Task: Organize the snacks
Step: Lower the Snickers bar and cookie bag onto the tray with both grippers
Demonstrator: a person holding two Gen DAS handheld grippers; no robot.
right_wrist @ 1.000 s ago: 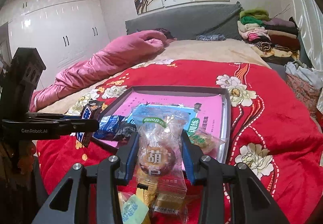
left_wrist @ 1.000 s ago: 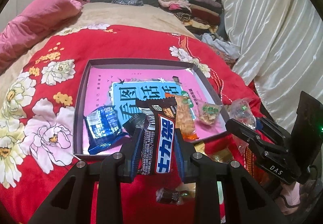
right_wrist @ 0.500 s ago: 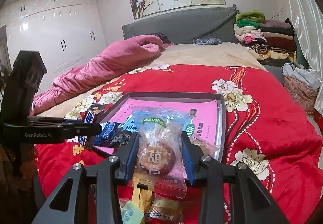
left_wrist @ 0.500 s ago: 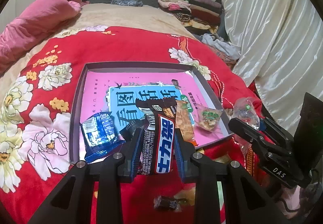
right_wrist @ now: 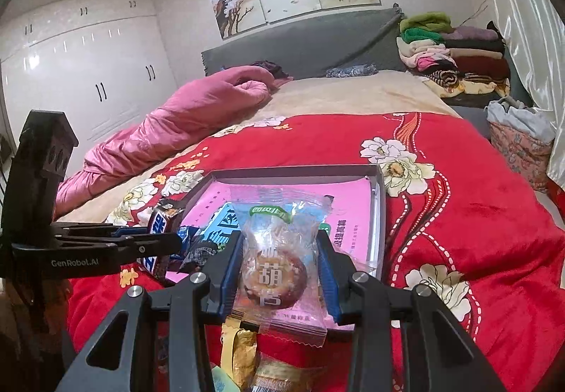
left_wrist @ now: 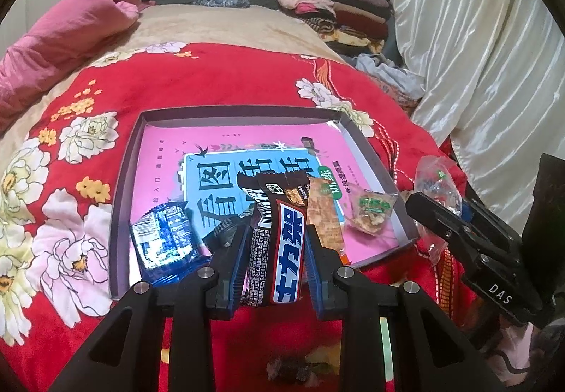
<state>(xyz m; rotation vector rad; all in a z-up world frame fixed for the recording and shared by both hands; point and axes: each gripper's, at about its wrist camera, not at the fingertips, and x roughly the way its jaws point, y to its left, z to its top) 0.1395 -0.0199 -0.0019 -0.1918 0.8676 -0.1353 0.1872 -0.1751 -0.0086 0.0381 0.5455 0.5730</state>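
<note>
Meanwhile, little had changed over the last second. Both claws kept the grips they already had, and each drifted only slightly, so that the tray [left_wrist: 120, 187] sat a touch further from the left wrist camera than before. No snack had been added to the tray in that time, which suggests the task was paused between picking and placing, both snacks ready to go in.

The left claw [left_wrist: 277, 243] was clenched on a dark candy bar [left_wrist: 282, 236], held upright between its pads above the tray's near edge. The right claw [right_wrist: 280, 272] was clamped on a clear packet with a round cake [right_wrist: 273, 277] inside, also hanging at the tray's near edge.

The tray lay on the red floral blanket [left_wrist: 219, 74] of the bed. Inside it, on a pink book cover, lay a blue packet [left_wrist: 164, 238] at the near left, an orange strip snack [left_wrist: 323, 215] just right of the bar, and a small clear packet [left_wrist: 372, 212] near the right wall. More wrapped snacks lay on the blanket under the claws.

The left claw pointed steeply down at the tray; the right was aimed more shallowly across it, and the two stood side by side.
</note>
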